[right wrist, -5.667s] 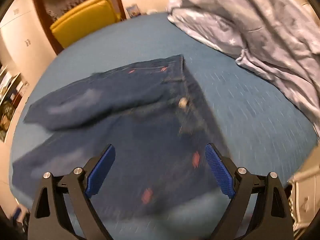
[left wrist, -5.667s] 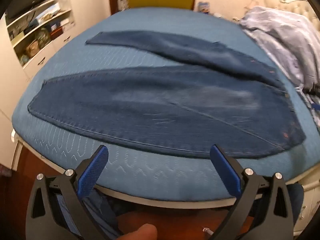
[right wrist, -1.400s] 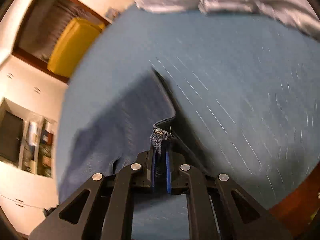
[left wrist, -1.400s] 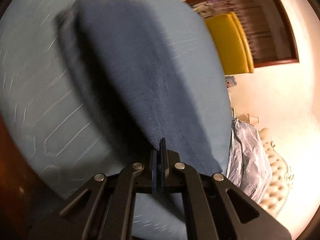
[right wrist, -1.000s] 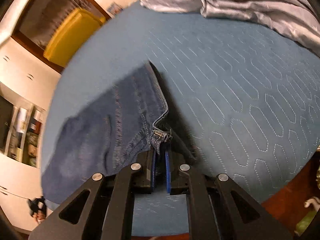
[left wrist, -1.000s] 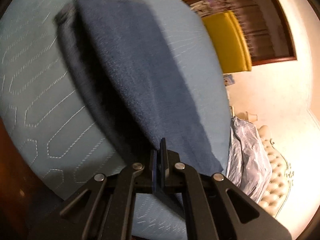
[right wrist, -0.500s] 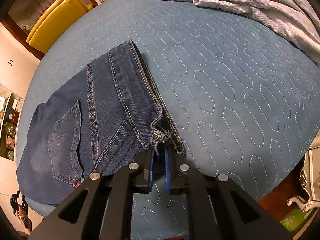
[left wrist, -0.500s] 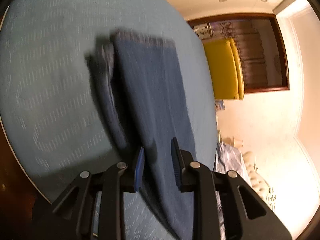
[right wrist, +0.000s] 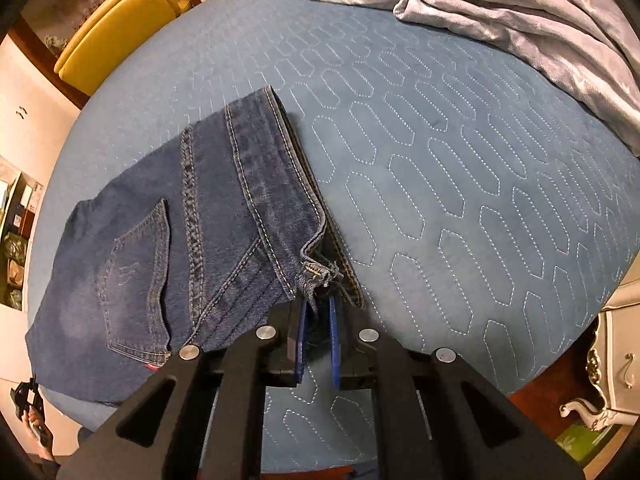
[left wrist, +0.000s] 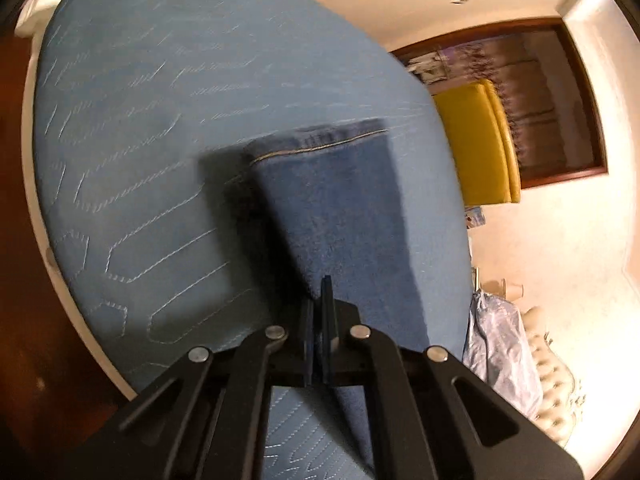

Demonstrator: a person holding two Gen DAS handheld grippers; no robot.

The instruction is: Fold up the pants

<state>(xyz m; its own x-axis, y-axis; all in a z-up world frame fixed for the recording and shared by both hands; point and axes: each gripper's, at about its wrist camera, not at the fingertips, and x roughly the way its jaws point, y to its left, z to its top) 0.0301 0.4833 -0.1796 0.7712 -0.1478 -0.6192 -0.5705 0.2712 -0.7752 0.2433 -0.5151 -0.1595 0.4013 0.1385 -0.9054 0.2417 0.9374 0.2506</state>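
Dark blue jeans [right wrist: 180, 240] lie folded lengthwise on the blue quilted bed [right wrist: 440, 160], back pocket up. My right gripper [right wrist: 318, 304] is shut on the bunched waistband corner at the near end, pointing steeply down. In the left wrist view one leg of the jeans [left wrist: 340, 208] stretches away to its stitched hem. My left gripper [left wrist: 318, 304] is shut on that leg's near left edge. A dark shadow lies beside the leg, so the cloth hangs a little above the bed [left wrist: 140, 120].
A crumpled grey starred blanket [right wrist: 520, 8] covers the bed's far right. A yellow chair [right wrist: 116, 28] stands beyond the far edge. A white nightstand [right wrist: 616, 360] is by the near right corner, and shelves [right wrist: 12, 240] stand at left.
The left jaws parted briefly, slid along the leg, and closed on it again nearer the hem. The right gripper kept its hold on the waistband while the jeans settled flat.
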